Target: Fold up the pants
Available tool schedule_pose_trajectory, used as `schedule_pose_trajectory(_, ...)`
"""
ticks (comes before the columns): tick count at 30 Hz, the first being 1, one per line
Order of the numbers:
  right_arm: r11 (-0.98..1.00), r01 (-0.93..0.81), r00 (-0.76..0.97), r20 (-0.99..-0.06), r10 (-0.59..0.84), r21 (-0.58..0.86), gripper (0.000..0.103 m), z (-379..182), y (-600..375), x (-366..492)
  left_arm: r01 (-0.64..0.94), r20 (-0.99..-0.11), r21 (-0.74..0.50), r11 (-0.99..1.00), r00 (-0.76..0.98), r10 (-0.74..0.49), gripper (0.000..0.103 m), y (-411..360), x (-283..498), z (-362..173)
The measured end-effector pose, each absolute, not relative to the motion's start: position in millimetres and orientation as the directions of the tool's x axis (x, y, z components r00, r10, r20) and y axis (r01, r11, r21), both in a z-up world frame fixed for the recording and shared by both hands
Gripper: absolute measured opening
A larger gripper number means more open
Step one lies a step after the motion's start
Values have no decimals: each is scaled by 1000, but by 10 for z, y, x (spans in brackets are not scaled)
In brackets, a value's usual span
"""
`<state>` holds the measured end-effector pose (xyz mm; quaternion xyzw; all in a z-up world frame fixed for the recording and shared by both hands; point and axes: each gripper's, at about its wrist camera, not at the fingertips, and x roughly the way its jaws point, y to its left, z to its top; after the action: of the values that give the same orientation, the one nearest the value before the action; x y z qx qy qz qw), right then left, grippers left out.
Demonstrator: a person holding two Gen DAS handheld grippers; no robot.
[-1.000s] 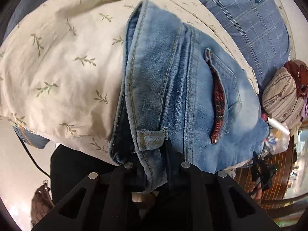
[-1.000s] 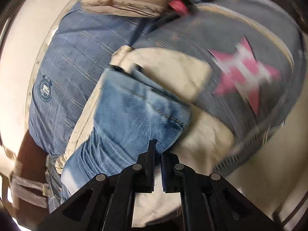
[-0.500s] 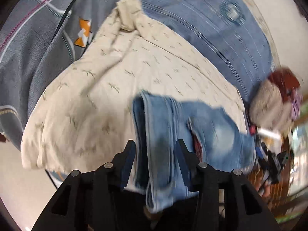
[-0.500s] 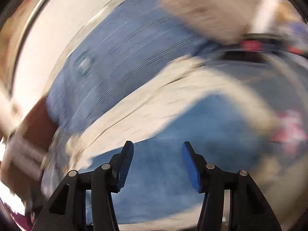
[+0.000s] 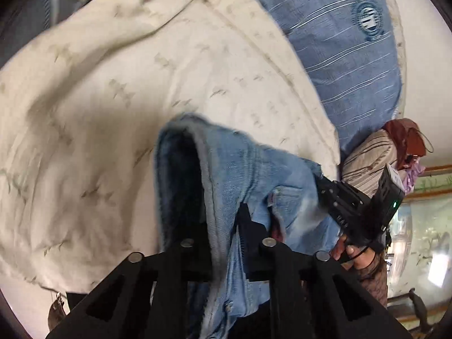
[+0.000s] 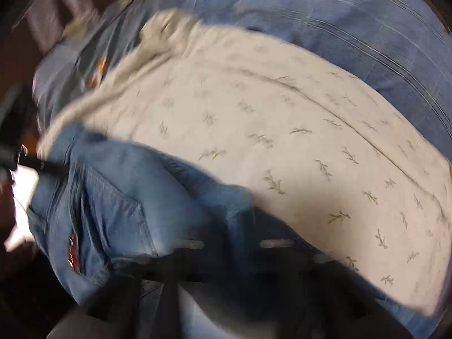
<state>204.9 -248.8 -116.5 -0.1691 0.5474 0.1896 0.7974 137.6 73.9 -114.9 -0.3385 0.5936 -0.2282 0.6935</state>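
Left gripper (image 5: pixel 223 220): matte black angular frame, 4 round silver screw heads. Right gripper (image 5: pixel 325 189): black body, small green light. Hand (image 5: pixel 358 254): brown patterned sleeve.

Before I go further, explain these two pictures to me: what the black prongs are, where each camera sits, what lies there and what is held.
No robot here: a person holds a two-finger gripper in each hand, with a fisheye camera on each looking along its fingers. The black prongs at the bottom are those fingers. In the left view, the left gripper is shut on the jeans; the right gripper shows at the side, also at the denim. The right view is blurred, but its gripper is shut on the jeans too. Below lie a cream sheet and a blue cover.
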Motion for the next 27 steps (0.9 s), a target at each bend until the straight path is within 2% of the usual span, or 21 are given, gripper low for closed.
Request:
schedule_pose_trajectory(2,883,-461,388,-916,106,-93,7,-1001,-2501,2104,-54,-657,-742,668,254,-710,10,756,1501,-1005)
schedule_pose_trajectory(4,916,-396,424,-898,121,-63,7,-908,-2610,2232,-20,-667,-719,694,299,-682,11,741,1589,-913)
schedule_pose_trajectory(9,961,-277,363,-927,89,-17,10,-1366,-2757,2418,-28,-795,-577,816,250,-553,13,535,1560,-1141)
schedule_pose_trajectory(10,963,-271,377,-922,91,-16,11,-1359,-2752,2401,-33,-788,-587,809,251,-562,13,535,1552,-1144)
schedule_pose_trajectory(11,968,-250,395,-914,94,-8,18,-1298,-2763,2388,-40,-777,-603,797,254,-576,13,576,1531,-1122)
schedule_pose_trajectory(14,980,-169,436,-884,167,102,27,-1017,-2988,2230,-51,-722,-673,738,262,-641,13,737,1425,-961)
schedule_pose_trajectory(15,979,-135,450,-870,200,155,35,-911,-3099,2110,-46,-710,-685,727,267,-652,15,790,1345,-902)
schedule_pose_trajectory(16,964,-101,460,-847,265,247,40,-800,-3237,1935,-29,-699,-693,721,271,-661,24,856,1249,-839)
schedule_pose_trajectory(17,944,-90,465,-824,323,319,50,-743,-3326,1784,-7,-689,-699,715,274,-671,29,889,1124,-777)
schedule_pose_trajectory(18,915,-85,467,-795,387,395,62,-708,-3391,1605,8,-679,-705,709,277,-679,39,939,1018,-739)
schedule_pose_trajectory(19,881,-80,459,-767,448,467,66,-692,-3450,1396,21,-668,-714,699,278,-690,47,998,830,-707)
schedule_pose_trajectory(20,833,-69,434,-735,520,549,69,-725,-3499,1128,27,-656,-725,688,275,-703,49,1036,698,-695)
schedule_pose_trajectory(23,721,-12,359,-670,650,693,69,-962,-3507,652,10,-595,-788,616,246,-765,56,1200,335,-690)
schedule_pose_trajectory(25,652,61,302,-637,709,755,70,-1204,-3467,448,-19,-560,-822,570,217,-800,62,1177,231,-829)
schedule_pose_trajectory(27,627,112,276,-631,726,771,70,-1437,-3363,418,-44,-569,-819,571,174,-803,62,1082,247,-974)
